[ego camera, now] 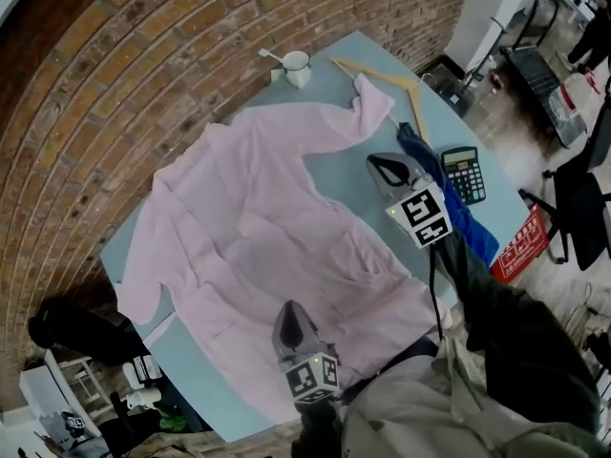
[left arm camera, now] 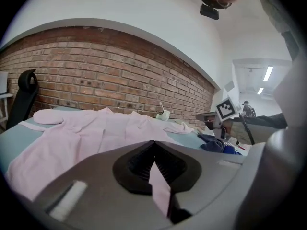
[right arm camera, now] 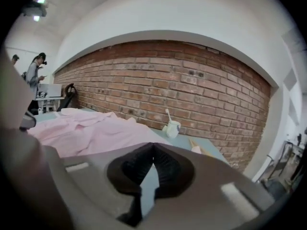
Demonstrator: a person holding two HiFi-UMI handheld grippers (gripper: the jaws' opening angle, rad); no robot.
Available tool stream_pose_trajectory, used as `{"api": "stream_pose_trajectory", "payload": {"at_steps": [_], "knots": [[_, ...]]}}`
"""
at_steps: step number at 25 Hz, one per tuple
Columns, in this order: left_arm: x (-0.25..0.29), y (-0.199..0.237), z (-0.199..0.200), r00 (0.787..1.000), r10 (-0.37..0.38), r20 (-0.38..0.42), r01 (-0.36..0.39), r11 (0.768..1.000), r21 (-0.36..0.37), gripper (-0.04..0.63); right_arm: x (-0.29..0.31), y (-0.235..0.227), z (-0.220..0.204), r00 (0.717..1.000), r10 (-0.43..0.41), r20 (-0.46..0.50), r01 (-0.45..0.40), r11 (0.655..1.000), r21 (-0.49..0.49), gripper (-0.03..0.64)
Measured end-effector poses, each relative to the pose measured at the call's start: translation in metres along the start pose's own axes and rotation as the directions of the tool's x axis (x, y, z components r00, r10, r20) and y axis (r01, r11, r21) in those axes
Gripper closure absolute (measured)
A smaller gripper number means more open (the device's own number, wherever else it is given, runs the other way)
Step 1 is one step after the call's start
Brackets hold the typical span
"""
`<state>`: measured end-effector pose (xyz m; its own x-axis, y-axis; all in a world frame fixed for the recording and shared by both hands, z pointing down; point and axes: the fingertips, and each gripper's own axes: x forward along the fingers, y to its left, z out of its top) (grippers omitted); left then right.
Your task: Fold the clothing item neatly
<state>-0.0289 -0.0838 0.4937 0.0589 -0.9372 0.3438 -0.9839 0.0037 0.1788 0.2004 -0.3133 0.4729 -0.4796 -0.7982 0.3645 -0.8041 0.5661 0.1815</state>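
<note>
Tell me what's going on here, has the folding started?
A person holds a gripper in each hand over a pink shirt that lies spread open on a light blue table. The left gripper is above the shirt's near hem and the right gripper is over bare table beside the shirt. Both have their jaws shut with nothing in them. A mug, a wooden hanger, a calculator and a blue cloth lie off to the side. No fold has been made yet.
</note>
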Motion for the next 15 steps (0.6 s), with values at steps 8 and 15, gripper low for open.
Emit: {"api": "stream_pose_trajectory", "payload": {"at_steps": [8, 15], "knots": [[0.015, -0.006, -0.011, 0.998, 0.048, -0.041, -0.048, 0.999, -0.008, 0.588, 0.098, -0.089, -0.081, 0.963, -0.067, -0.263, 0.121, 0.973, 0.195, 0.442], [0.008, 0.008, -0.024, 0.99, 0.113, -0.083, -0.115, 0.993, -0.02, 0.588, 0.135, -0.111, -0.097, 0.904, -0.106, -0.415, 0.104, 0.994, -0.027, 0.417]]}}
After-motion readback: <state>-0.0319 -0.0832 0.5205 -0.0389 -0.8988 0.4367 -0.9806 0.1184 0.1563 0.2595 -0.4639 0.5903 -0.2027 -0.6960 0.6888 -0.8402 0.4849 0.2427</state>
